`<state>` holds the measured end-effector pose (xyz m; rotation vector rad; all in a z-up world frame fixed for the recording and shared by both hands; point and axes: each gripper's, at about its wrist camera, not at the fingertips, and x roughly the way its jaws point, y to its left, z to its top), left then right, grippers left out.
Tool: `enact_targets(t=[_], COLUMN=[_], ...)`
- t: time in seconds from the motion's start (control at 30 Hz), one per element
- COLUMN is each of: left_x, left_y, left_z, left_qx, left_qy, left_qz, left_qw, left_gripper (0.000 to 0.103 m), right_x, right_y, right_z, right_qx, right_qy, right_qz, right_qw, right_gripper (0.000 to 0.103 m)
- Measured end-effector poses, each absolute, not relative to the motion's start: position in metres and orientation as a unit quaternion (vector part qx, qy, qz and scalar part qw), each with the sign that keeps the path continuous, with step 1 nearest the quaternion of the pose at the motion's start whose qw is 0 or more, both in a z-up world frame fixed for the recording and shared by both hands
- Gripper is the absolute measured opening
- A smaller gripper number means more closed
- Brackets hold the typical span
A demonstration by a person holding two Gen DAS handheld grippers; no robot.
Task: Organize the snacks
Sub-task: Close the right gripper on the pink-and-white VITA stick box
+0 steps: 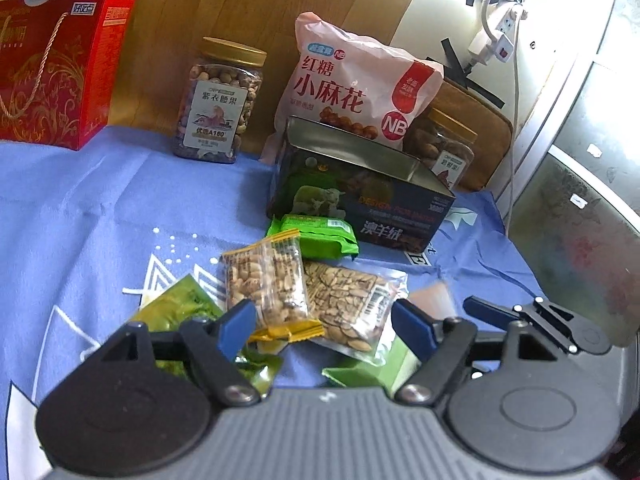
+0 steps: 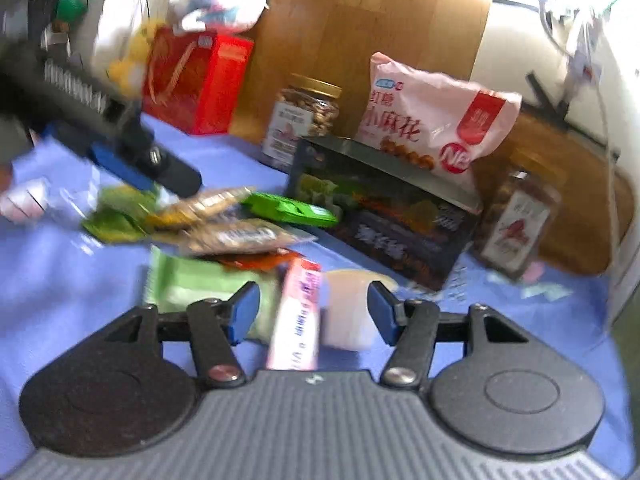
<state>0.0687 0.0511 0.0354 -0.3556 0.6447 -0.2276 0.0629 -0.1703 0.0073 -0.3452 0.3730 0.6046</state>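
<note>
A pile of small snack packets lies on the blue cloth (image 1: 80, 216). My left gripper (image 1: 324, 320) is open just above a clear peanut packet (image 1: 268, 284) with yellow ends and a seed packet (image 1: 348, 304). A green packet (image 1: 320, 236) lies in front of the open dark tin box (image 1: 360, 200). My right gripper (image 2: 314, 312) is open around a pink-and-white packet (image 2: 298, 320), with a pale packet (image 2: 348, 308) and a light green one (image 2: 192, 288) beside it. The view is blurred. The left gripper (image 2: 132, 156) shows there over the pile, and the tin (image 2: 384, 216) behind.
Two nut jars (image 1: 220, 104) (image 1: 448, 148) and a pink snack bag (image 1: 360, 84) stand behind the tin against a wooden panel. A red gift box (image 1: 60, 68) stands at the back left. A power strip and cables hang at the right wall (image 1: 500, 36).
</note>
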Motion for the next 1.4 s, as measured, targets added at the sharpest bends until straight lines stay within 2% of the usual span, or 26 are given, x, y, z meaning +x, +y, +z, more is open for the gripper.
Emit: enact_targets(t=[0.33,0.37,0.4,0.43,0.47,0.63,0.9,1.03,1.13,1.23,1.3,1.4], left_x=[0.058,0.058,0.058,0.057,0.058,0.055,0.051,0.052,0.053,0.051,0.050,0.048], left_y=[0.057,0.057,0.057,0.057,0.057,0.056,0.061,0.061,0.059,0.058,0.059,0.063], left_z=[0.031,0.030,0.030,0.029,0.028,0.028,0.028,0.026,0.024,0.023,0.023,0.023], left_qx=[-0.179,-0.180,-0.180,-0.181,-0.181,-0.181,-0.194,-0.197,-0.198,-0.197,-0.197,-0.201], left_qy=[0.316,0.317,0.318,0.320,0.321,0.318,0.318,0.321,0.327,0.328,0.327,0.325], left_qz=[-0.111,-0.111,-0.111,-0.111,-0.111,-0.115,-0.118,-0.119,-0.122,-0.122,-0.121,-0.118], left_qw=[0.925,0.925,0.924,0.924,0.923,0.923,0.921,0.919,0.916,0.916,0.916,0.917], left_gripper=[0.078,0.078,0.078,0.078,0.078,0.078,0.079,0.079,0.079,0.079,0.079,0.079], right_x=[0.070,0.070,0.070,0.069,0.067,0.059,0.062,0.052,0.044,0.039,0.037,0.041], right_y=[-0.175,-0.178,-0.179,-0.180,-0.177,-0.176,-0.206,-0.207,-0.197,-0.189,-0.187,-0.185], right_z=[-0.012,-0.013,-0.012,-0.012,-0.011,-0.008,0.007,0.004,-0.002,-0.006,-0.003,0.002], right_qx=[-0.142,-0.129,-0.114,-0.107,-0.116,-0.110,0.032,0.037,-0.006,-0.047,-0.062,-0.065], right_qy=[0.250,0.257,0.265,0.268,0.264,0.254,0.284,0.296,0.300,0.289,0.275,0.262], right_qz=[0.274,0.280,0.293,0.294,0.286,0.284,0.302,0.317,0.309,0.301,0.302,0.303], right_qw=[0.918,0.916,0.912,0.911,0.914,0.918,0.909,0.900,0.903,0.907,0.911,0.914], right_gripper=[0.060,0.055,0.036,0.028,0.026,0.026,0.026,0.026,0.027,0.030,0.039,0.045])
